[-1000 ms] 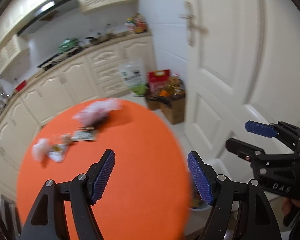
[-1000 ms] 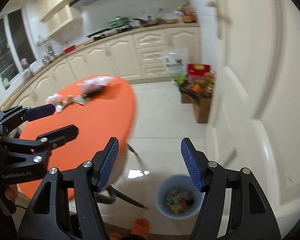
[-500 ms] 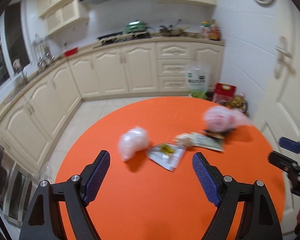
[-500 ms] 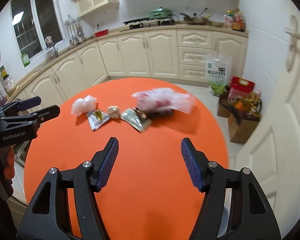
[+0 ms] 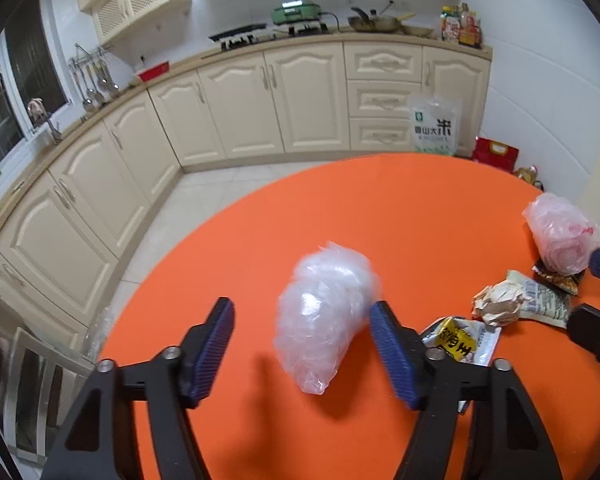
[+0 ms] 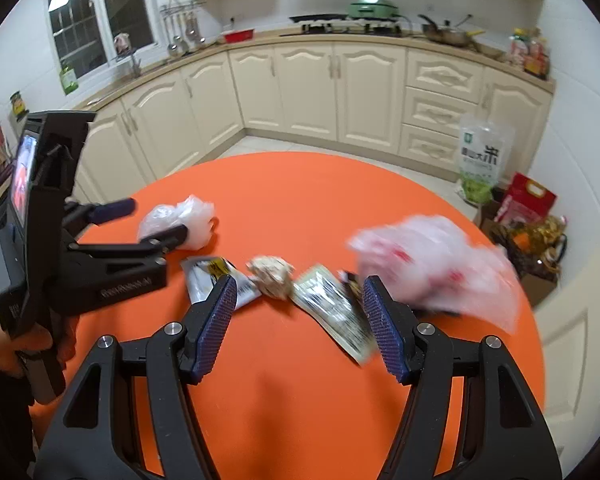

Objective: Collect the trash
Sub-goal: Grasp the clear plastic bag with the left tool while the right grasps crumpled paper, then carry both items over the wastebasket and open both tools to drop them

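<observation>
Orange table (image 5: 340, 208) with the trash strung across it: a crumpled clear bag (image 5: 324, 316) on the left, then a silver-and-yellow wrapper (image 5: 466, 340), a beige paper wad (image 5: 498, 302), a flat green-and-white packet (image 6: 332, 308) and a puffy pink bag (image 6: 432, 264) on the right, pretty blurry in the right view. The left gripper (image 5: 302, 354) has just been closing, with the clear bag between the jaws; its right pad is at the bag's edge, the left one is well clear, so no grip. The right gripper (image 6: 300, 330) is open over the packet, holding nothing.
</observation>
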A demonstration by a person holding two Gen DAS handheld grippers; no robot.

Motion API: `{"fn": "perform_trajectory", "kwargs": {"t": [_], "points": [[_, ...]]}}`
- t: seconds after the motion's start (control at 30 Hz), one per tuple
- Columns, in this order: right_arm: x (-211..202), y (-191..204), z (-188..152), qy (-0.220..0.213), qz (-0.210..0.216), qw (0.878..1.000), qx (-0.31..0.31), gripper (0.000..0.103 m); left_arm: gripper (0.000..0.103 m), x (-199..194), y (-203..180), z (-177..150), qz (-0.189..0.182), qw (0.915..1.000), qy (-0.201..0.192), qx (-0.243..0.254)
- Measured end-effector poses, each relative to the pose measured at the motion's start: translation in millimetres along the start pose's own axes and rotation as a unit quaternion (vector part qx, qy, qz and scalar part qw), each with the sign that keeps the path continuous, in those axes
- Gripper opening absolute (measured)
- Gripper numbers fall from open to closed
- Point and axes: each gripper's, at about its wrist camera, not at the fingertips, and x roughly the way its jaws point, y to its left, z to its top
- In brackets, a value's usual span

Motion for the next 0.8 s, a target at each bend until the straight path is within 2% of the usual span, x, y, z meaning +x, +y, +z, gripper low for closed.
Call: {"fn": "perform_trajectory", "kwargs": {"t": [0.07,0.1,0.3,0.5,0.6,0.77,0.8], "points": [[8.3,8.8,4.4,0.003,0.003,1.0,-0.012,0.063,0.045,17.0,-0.3,6.6,-0.009,0.9999,0.008,0.005],[12.4,13.7,5.3,0.007,0.007,1.0,-0.02,0.062,0.033,24.5,2.0,8.9,-0.016,0.9997,0.016,0.007],[30.6,27.6,7.5,0.02,0.022,0.999,-0.029,0.06,0.028,27.7,35.1,22.7,-0.04,0.9991,0.01,-0.008],[57.3,27.1,9.8,0.042,0.016,0.999,-0.025,0.052,0.028,7.8,54.1,13.8,-0.032,0.9993,-0.007,-0.018],[61.1,27.2,8.1,0.046,0.008,0.999,-0.027,0.034,0.028,-9.6,48.0,-0.7,-0.034,0.9992,-0.012,-0.017],[65.0,23.1,0.9,0.057,0.011,0.998,-0.028,0.03,0.028,-35.7,41.6,-19.1,-0.042,0.9987,-0.019,-0.019],[63.3,22.9,-0.6,0.054,0.011,0.998,-0.029,0.03,0.028,-50.9,40.5,-30.7,-0.042,0.9987,-0.021,-0.018]]}}
